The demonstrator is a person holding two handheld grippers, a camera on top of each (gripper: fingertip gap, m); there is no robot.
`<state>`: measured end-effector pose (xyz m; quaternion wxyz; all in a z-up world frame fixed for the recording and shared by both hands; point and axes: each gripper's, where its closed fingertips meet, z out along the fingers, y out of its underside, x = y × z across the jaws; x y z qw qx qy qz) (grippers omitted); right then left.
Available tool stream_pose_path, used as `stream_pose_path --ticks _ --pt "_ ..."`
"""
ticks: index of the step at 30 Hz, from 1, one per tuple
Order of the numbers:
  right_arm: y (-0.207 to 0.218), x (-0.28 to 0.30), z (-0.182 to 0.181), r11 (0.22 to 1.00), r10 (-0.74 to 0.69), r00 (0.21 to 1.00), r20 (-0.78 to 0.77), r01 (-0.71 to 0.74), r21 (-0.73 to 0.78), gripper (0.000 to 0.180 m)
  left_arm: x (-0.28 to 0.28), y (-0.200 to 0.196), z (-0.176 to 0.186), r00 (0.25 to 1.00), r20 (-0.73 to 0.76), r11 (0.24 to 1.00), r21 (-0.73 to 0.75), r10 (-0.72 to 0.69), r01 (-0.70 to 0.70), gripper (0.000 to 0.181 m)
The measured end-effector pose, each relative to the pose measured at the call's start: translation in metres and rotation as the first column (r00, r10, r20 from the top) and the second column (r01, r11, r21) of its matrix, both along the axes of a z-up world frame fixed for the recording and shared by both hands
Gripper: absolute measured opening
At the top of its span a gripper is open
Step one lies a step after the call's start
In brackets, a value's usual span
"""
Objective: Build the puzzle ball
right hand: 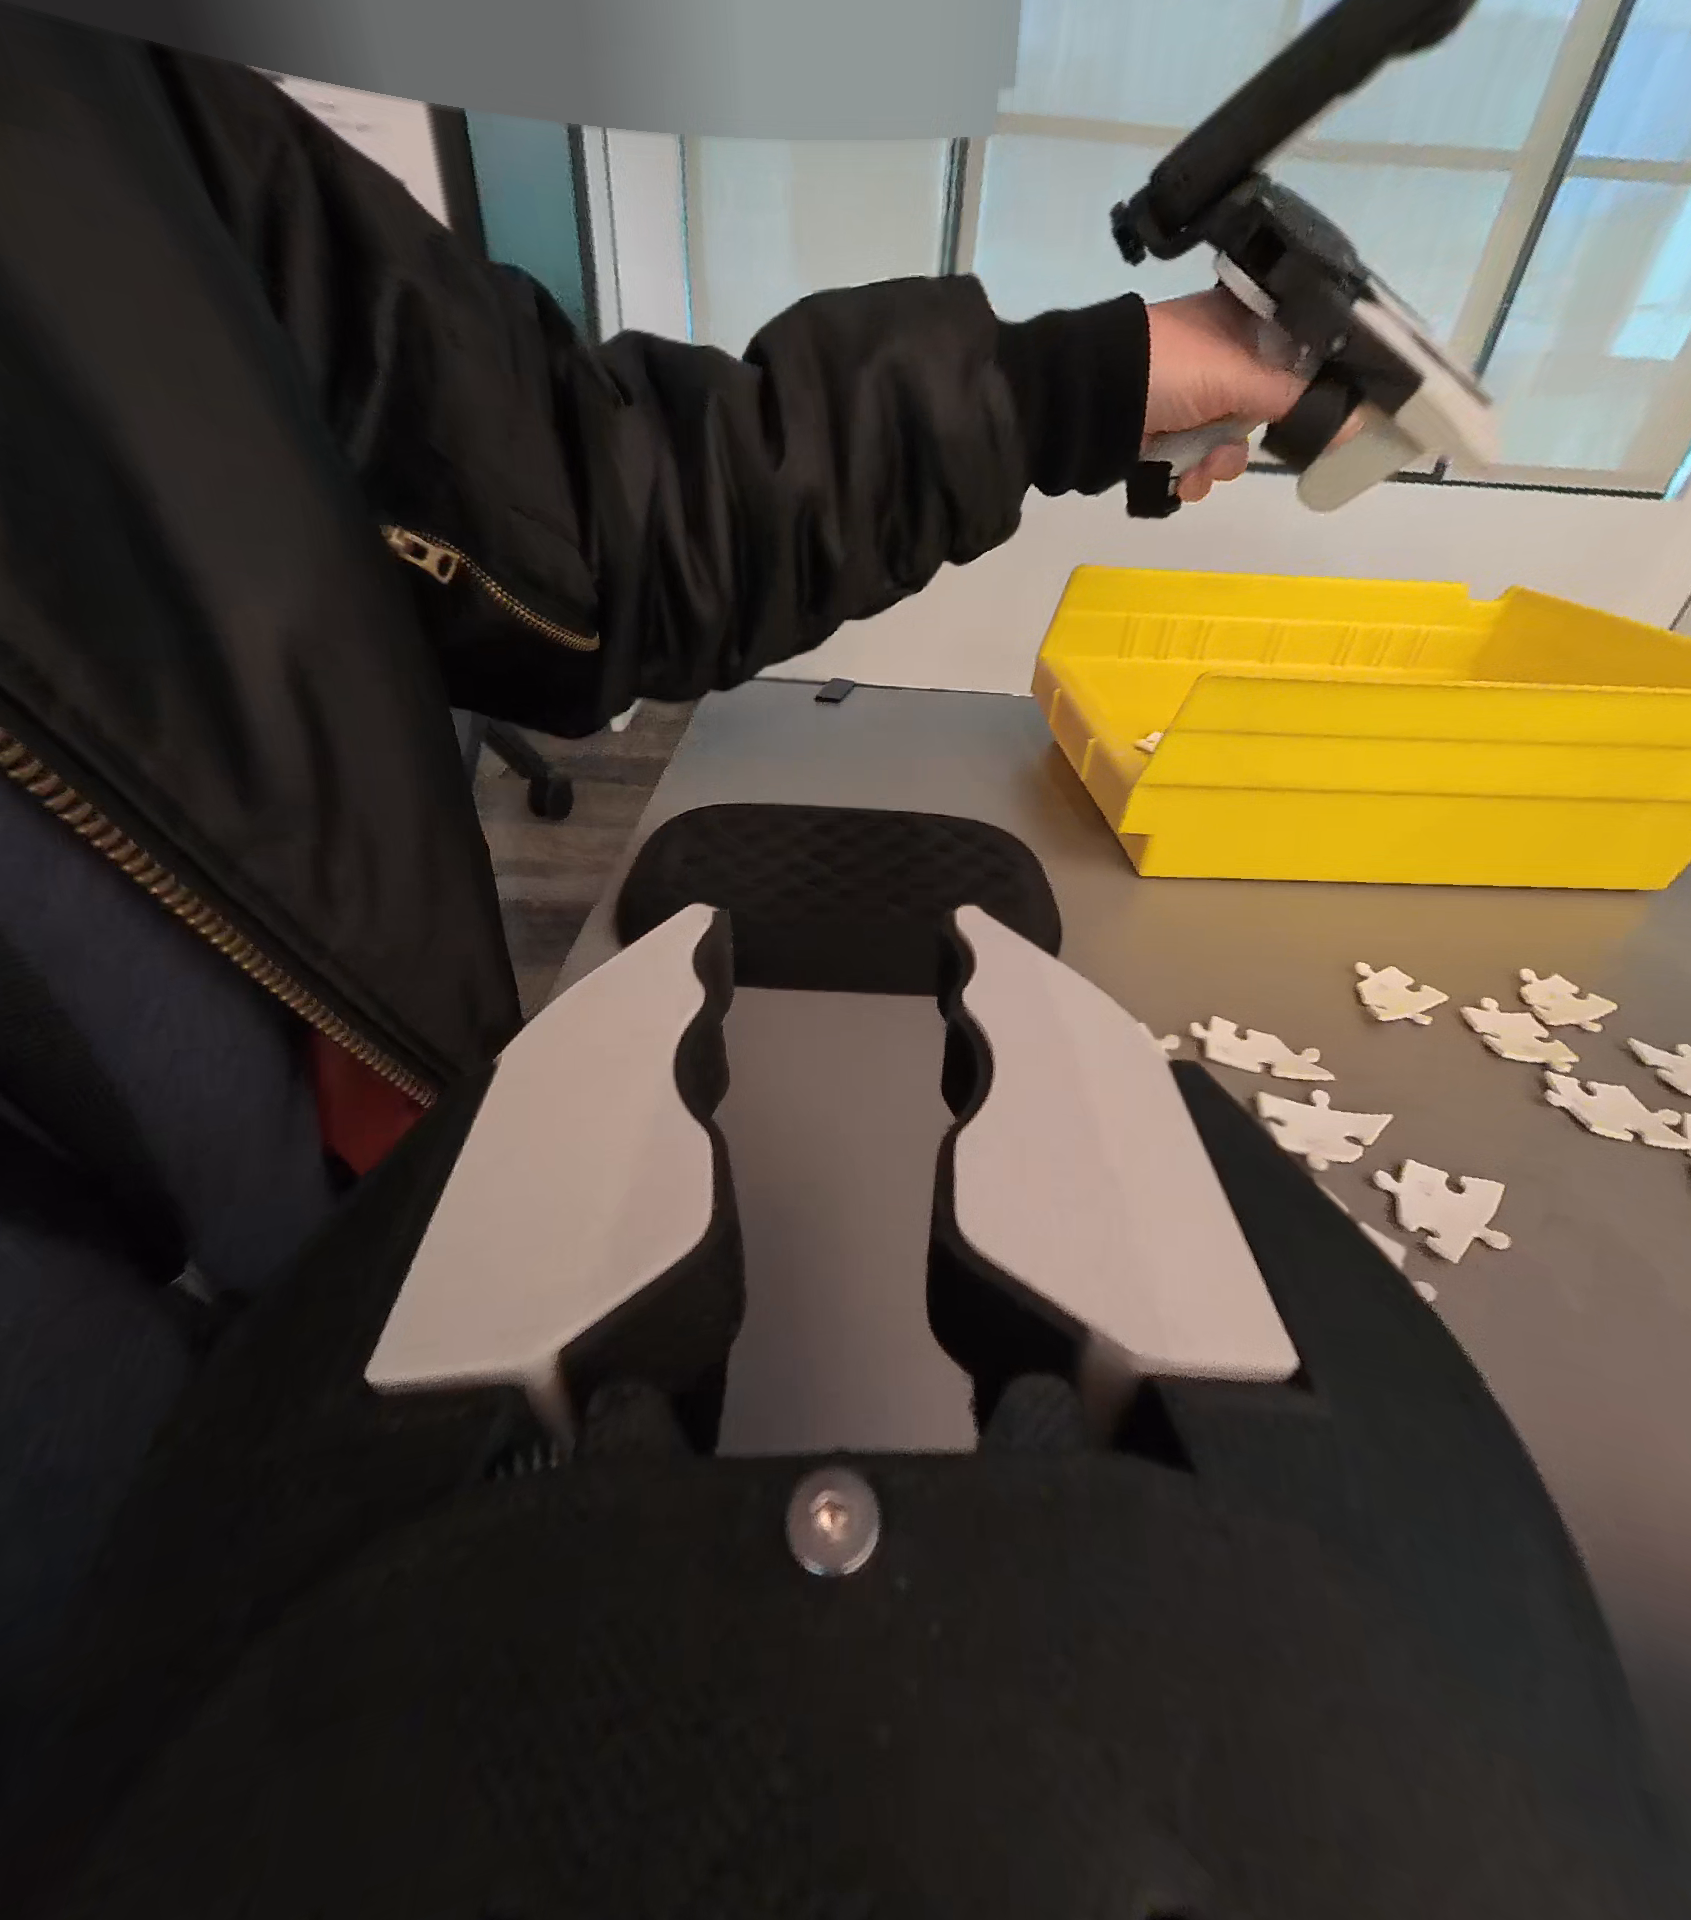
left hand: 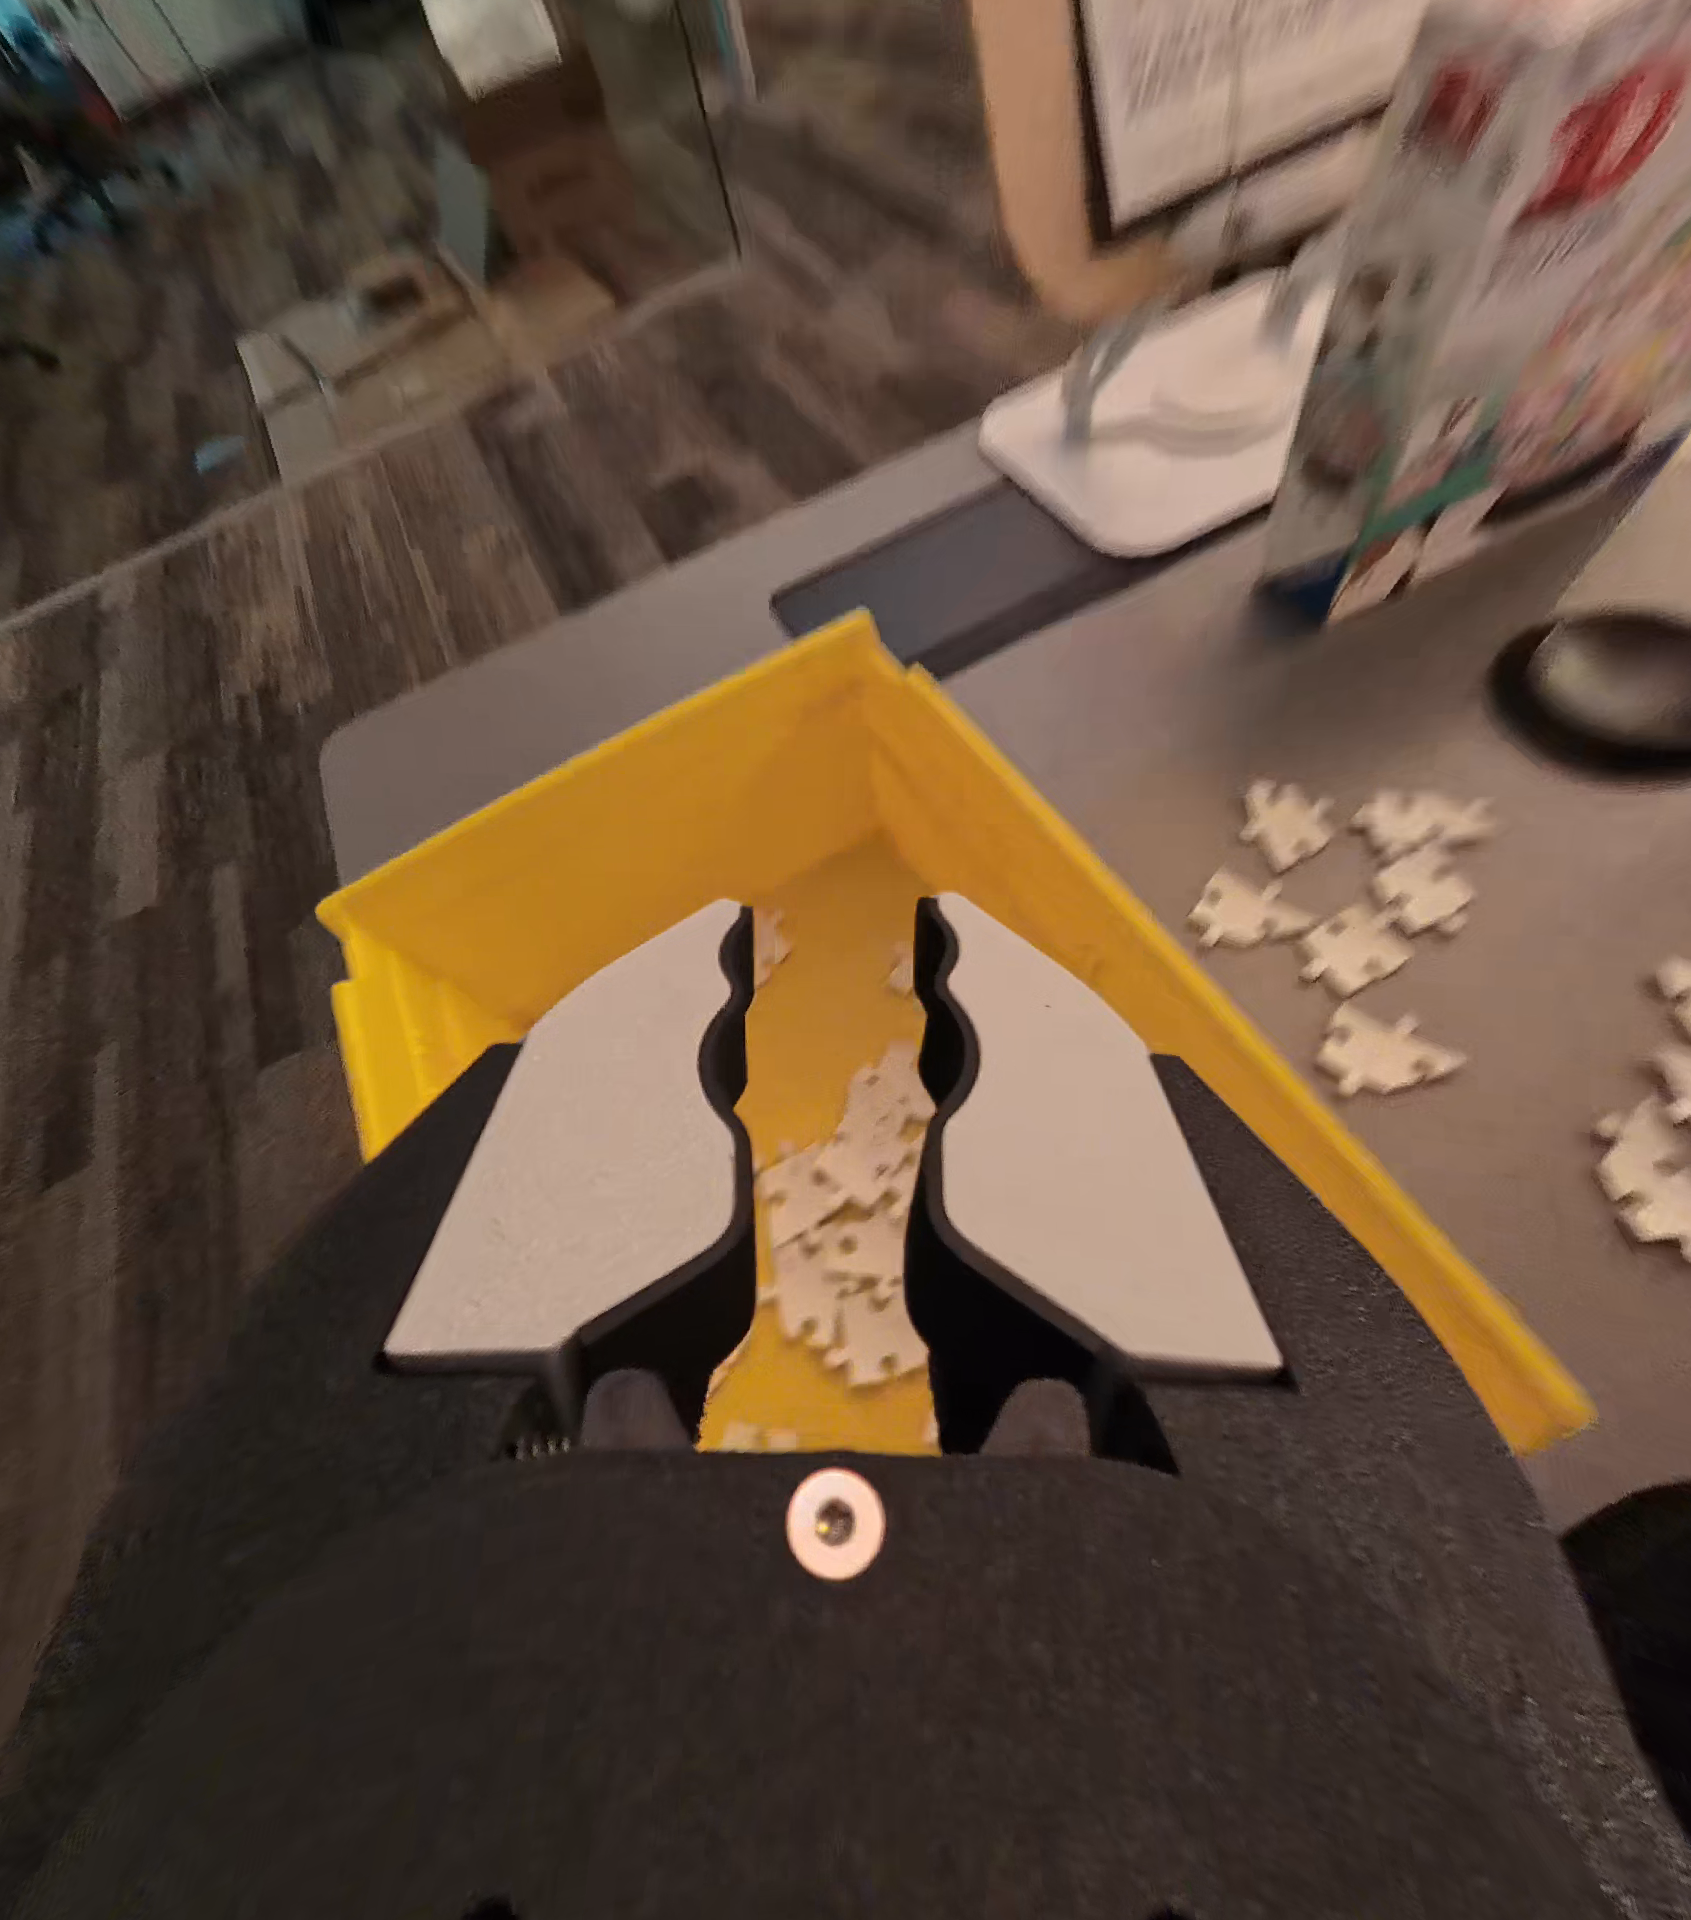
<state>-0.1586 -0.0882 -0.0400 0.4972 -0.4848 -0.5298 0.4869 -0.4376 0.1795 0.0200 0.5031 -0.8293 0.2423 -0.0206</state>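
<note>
Step in hand looks like piece pickup, very early in the build: no ball or joined section shows in either view.

Left tongs [left hand: 833, 935] hang above the yellow bin [left hand: 612, 831], aimed down into it. Jaws parted, nothing between them. Bin floor holds a heap of white pieces [left hand: 846, 1226], overlapping and mostly blank side up. In the right wrist view the same tongs [right hand: 1402, 447] sit well above the bin [right hand: 1423, 790], gripped by a hand [right hand: 1199, 390] in a black sleeve.

Right tongs [right hand: 836, 935] are also released and empty, low over bare table [right hand: 1599, 1403], near the person's jacket. Beyond their tips lies a black mesh pad [right hand: 836, 883].

More loose pieces [right hand: 1547, 1091] are spread flat on the table just beside the bin, none joined. A colourful box [left hand: 1506, 312] stands at the far side, blurred.

Next move, as a judgement:
- Left drops into the bin and pinches one piece by its edge. The heap is layered, so it risks lifting two or skidding one along the floor.
- The spread pieces are the easier grab, since each lies alone.
- Right is free to take a mate from the table spread.
- Pieces are thin and flat, so a low, angled approach seems needed.
</note>
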Motion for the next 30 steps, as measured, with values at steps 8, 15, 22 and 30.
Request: stream_pose_path --ticks 8,15,22,30 --pt "0.013 -0.015 -0.007 0.998 -0.057 0.998 0.014 0.057 0.035 0.044 -0.032 0.042 -0.059 0.957 -0.259 0.905 -0.425 -0.132 0.009 0.026" --pt "0.021 -0.012 -0.007 0.998 -0.066 0.998 -0.003 0.066 0.006 0.044 -0.037 0.075 -0.088 0.923 -0.281 0.858 -0.505 -0.264 0.092 0.032" --pt "0.026 -0.01 -0.006 0.997 -0.072 0.997 -0.016 0.072 -0.001 0.044 -0.043 0.081 -0.117 0.774 -0.431 0.822 -0.535 -0.463 0.195 0.033" --pt "0.032 -0.01 -0.007 0.996 -0.088 0.996 -0.017 0.088 0.01 0.043 -0.034 0.093 -0.142 0.703 -0.448 0.781 -0.573 -0.552 0.249 0.035"
